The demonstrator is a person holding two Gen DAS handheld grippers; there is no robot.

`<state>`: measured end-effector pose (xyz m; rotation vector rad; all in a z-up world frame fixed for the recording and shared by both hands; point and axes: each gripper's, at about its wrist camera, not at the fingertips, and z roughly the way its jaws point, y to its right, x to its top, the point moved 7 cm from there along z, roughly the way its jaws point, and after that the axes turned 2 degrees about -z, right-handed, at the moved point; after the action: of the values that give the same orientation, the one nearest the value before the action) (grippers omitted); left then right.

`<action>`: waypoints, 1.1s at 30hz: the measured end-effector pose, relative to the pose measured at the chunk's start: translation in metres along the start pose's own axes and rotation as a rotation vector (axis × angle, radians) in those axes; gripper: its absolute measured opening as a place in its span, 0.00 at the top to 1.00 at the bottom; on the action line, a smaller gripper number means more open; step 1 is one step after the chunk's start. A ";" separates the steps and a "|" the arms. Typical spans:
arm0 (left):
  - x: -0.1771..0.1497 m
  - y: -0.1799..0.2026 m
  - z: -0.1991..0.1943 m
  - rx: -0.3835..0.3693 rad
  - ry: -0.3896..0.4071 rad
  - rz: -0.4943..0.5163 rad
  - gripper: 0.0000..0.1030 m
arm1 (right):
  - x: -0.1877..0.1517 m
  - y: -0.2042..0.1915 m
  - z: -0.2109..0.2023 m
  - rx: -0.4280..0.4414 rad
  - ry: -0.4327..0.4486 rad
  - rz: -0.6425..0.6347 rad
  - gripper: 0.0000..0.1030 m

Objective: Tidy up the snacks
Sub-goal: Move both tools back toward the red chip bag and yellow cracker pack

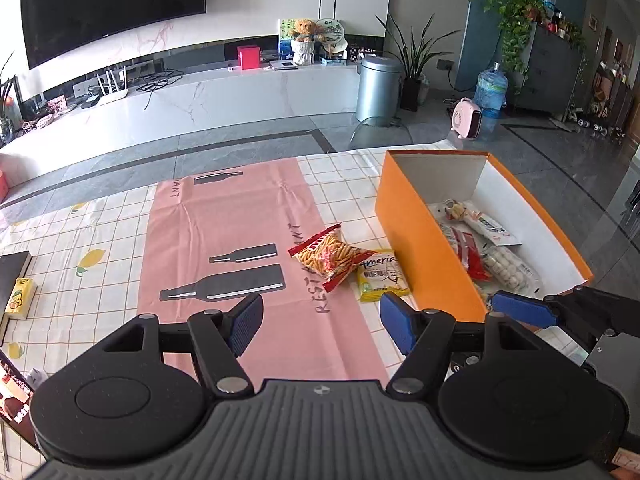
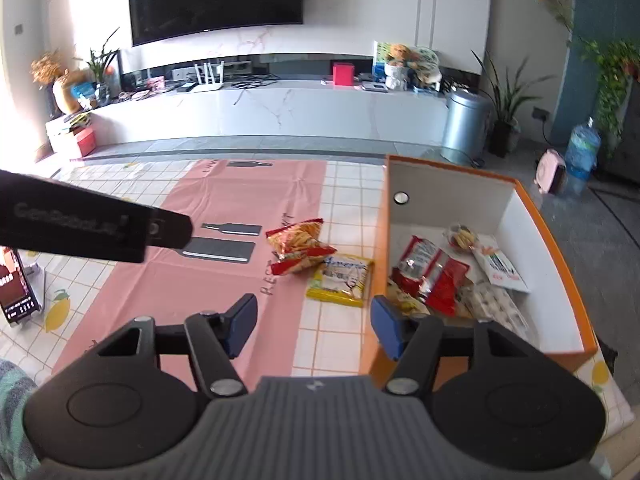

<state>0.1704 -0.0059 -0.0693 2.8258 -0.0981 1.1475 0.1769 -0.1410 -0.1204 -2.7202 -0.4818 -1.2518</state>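
Note:
A red snack bag (image 1: 330, 256) and a yellow packet (image 1: 380, 276) lie side by side on the pink cloth (image 1: 224, 232), just left of an orange box (image 1: 424, 240) that holds several snack packs (image 1: 476, 248). My left gripper (image 1: 320, 324) is open and empty, hovering a little before the two loose packets. My right gripper (image 2: 314, 322) is open and empty, near the yellow packet (image 2: 342, 278) and the red bag (image 2: 298, 250), beside the box (image 2: 378, 272) and its packs (image 2: 432, 276). One right fingertip (image 1: 520, 310) shows at the box's near corner.
The table has a checked lemon-print cloth (image 1: 92, 256). A dark book and a small yellow carton (image 1: 20, 296) lie at its left edge. A phone-like item (image 2: 18, 292) stands at the left. Floor, TV bench and a bin (image 1: 378, 88) lie beyond.

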 end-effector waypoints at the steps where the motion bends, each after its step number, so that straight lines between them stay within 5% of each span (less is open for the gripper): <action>1: -0.002 -0.004 0.004 -0.005 -0.006 -0.003 0.24 | 0.001 -0.004 0.003 0.003 0.000 -0.008 0.46; 9: -0.001 -0.025 0.032 -0.025 -0.053 -0.031 0.24 | 0.007 -0.024 0.041 0.017 -0.021 -0.073 0.52; 24: 0.007 -0.036 0.099 -0.108 -0.116 0.138 0.24 | 0.013 -0.032 0.123 -0.066 -0.032 -0.319 0.52; 33: 0.006 -0.069 0.129 -0.059 -0.174 0.054 0.24 | 0.028 -0.024 0.171 -0.072 -0.008 -0.276 0.52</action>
<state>0.2703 0.0488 -0.1613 2.8803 -0.2176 0.8904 0.3088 -0.0725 -0.2121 -2.7916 -0.8543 -1.3416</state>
